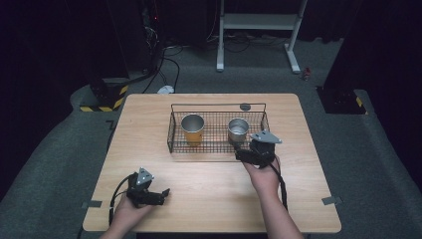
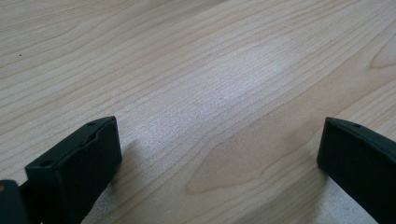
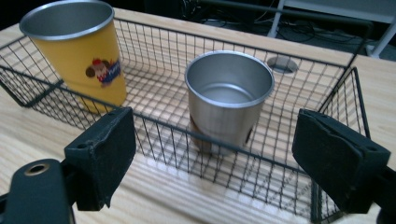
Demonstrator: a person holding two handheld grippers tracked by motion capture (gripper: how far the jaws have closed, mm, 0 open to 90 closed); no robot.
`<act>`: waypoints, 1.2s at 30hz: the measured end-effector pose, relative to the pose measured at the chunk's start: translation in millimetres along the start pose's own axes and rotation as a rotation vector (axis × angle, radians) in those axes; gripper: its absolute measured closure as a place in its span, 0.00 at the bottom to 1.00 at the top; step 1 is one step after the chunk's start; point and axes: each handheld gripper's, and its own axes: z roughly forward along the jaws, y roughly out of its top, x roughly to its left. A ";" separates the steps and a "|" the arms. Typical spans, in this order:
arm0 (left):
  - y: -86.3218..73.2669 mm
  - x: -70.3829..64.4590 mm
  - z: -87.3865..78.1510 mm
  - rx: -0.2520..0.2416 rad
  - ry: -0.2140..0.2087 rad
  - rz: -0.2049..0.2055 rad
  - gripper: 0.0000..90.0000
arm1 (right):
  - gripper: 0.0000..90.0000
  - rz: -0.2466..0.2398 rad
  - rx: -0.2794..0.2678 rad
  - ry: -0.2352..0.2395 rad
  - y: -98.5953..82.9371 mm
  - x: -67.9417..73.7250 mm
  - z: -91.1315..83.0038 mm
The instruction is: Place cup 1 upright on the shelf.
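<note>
**Silver cup in the wire basket, right gripper just outside it**

The silver cup (image 3: 229, 100) stands upright in the right part of the black wire basket (image 1: 174, 130), apart from the yellow cup (image 1: 192, 129), which stands upright in the left part and carries a small cartoon print. The right gripper (image 1: 247, 154) sits just outside the basket's near wall, facing the silver cup, with its jaws spread wide and nothing between them; the cup lies beyond the mesh, centred between the two jaws in the right gripper view. The right hand (image 1: 263, 175) reaches forward from the near edge, forearm angled up the table. The left gripper (image 1: 160, 195) rests low near the front left corner, well apart from the basket, pointing right, its jaws wide over bare wood. The table (image 1: 209, 199) is pale wood grain with a round cable hole behind the basket. Around it lie grey carpet, cables, a white metal stand and dark curtains.
</note>
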 end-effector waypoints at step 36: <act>-0.1 -0.4 0.2 -0.004 -0.001 -0.004 0.00 | 0.13 0.064 0.255 -0.090 -128.5 -72.7 -52.7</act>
